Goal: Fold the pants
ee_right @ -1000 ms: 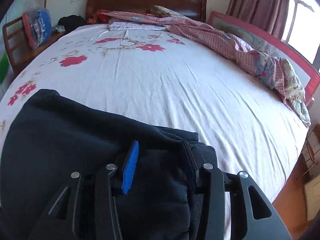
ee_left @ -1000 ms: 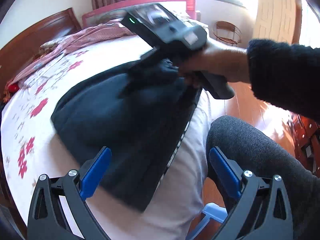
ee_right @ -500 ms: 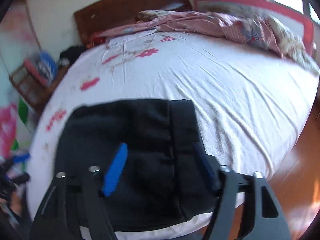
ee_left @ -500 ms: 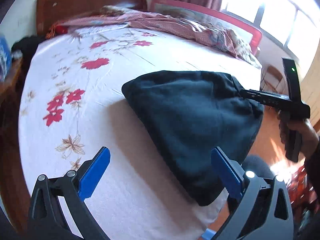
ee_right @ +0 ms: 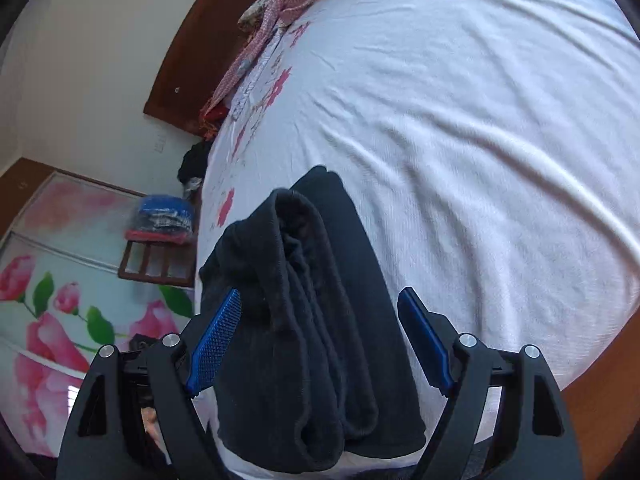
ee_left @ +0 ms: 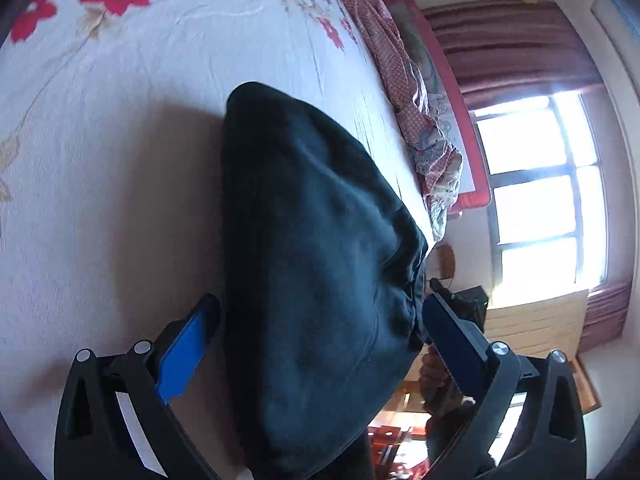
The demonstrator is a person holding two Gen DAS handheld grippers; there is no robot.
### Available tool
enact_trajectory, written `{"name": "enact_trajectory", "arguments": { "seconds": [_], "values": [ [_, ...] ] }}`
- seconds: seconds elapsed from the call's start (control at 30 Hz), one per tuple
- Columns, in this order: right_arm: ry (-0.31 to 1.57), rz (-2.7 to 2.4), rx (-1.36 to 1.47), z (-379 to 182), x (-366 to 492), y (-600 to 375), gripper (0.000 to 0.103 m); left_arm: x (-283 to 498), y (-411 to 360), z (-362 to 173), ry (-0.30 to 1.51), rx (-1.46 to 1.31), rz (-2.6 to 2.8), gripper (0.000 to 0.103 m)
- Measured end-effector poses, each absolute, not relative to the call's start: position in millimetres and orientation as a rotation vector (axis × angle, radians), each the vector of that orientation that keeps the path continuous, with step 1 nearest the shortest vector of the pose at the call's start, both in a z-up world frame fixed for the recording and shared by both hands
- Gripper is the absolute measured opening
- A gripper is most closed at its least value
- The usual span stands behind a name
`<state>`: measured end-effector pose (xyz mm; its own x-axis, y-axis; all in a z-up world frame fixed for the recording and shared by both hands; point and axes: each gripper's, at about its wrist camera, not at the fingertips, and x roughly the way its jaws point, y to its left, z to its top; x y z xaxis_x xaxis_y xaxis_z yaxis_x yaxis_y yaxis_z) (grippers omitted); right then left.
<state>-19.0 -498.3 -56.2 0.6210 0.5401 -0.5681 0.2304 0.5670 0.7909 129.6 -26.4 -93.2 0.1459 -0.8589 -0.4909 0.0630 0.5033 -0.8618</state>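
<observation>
Pants (ee_left: 320, 280) folded on bed sheet (ee_left: 100, 200); left gripper (ee_left: 316, 344), right gripper (ee_right: 320, 336) fingers wide, straddling bundle.

- One pair of dark pants (ee_left: 320, 280) lay folded on the bed.
- Two grippers were in view: the left gripper (ee_left: 316, 344) and the right gripper (ee_right: 320, 336), each with two blue pads, four pads in all.
- One bed (ee_right: 480, 120) with one wooden headboard (ee_right: 192, 60).
- One pink checked quilt (ee_left: 404, 80), bunched along the bed's far side.
- One window (ee_left: 548, 192).
- One wooden chair (ee_right: 156, 264) bearing one stack of folded clothes (ee_right: 164, 216).
</observation>
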Motion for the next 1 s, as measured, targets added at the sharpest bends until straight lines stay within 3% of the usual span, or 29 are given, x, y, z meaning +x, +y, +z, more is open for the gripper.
{"name": "enact_trajectory", "arguments": {
  "seconds": [0.3, 0.57, 0.6, 0.7, 0.73, 0.77, 0.8, 0.9, 1.0],
  "values": [
    [0.898, 0.401, 1.067, -78, -33, -483, 0.084, 133, -20, -108, 1.244, -1.013, -0.869, 0.101],
    [0.932, 0.411, 1.019, -80, -30, -477, 0.083, 131, -40, -106, 1.288, -0.943, -0.940, 0.101],
    [0.935, 0.405, 1.013, -80, -30, -476, 0.082, 131, -47, -105, 1.302, -0.892, -0.940, 0.101],
    [0.946, 0.376, 0.990, -83, -27, -476, 0.063, 123, -78, -104, 1.356, -0.638, -0.917, 0.100],
    [0.949, 0.364, 0.996, -85, -28, -478, 0.052, 119, -89, -101, 1.350, -0.564, -0.926, 0.095],
    [0.942, 0.357, 1.005, -86, -30, -478, 0.048, 115, -98, -98, 1.342, -0.515, -0.942, 0.088],
    [0.937, 0.350, 1.000, -85, -30, -476, 0.046, 114, -103, -100, 1.354, -0.476, -0.897, 0.065],
    [0.940, 0.304, 0.948, -71, -28, -464, 0.041, 121, -87, -115, 1.405, -0.665, -0.848, 0.028],
    [0.961, 0.244, 0.889, -52, -25, -453, 0.039, 117, -92, -110, 1.391, -0.639, -0.836, 0.025]
  ]
}}
